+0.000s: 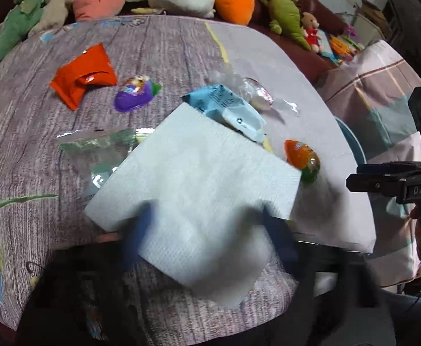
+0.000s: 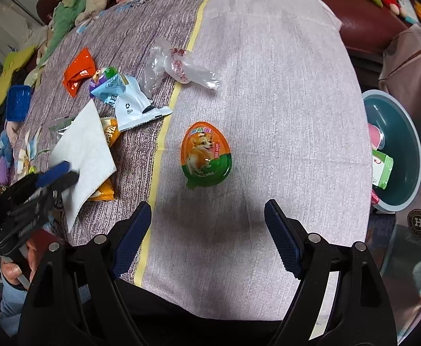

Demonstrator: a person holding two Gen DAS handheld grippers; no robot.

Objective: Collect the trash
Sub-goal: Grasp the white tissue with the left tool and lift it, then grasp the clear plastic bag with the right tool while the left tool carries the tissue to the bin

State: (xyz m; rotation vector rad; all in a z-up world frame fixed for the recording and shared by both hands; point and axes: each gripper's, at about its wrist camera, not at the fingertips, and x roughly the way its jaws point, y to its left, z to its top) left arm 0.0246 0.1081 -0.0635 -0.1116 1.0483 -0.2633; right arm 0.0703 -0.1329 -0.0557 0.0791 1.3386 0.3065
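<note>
Tissue [image 2: 85, 147], light and limp, sits pinched at its near corner by the left gripper [image 2: 66, 174], left of the egg capsule [image 2: 206, 154]. Capsule looks rigid, slick; grip across its sides. Right gripper [image 2: 207, 230] fingers wide, empty. Right of capsule, teal basin [image 2: 412, 155] holds cartons.
</note>
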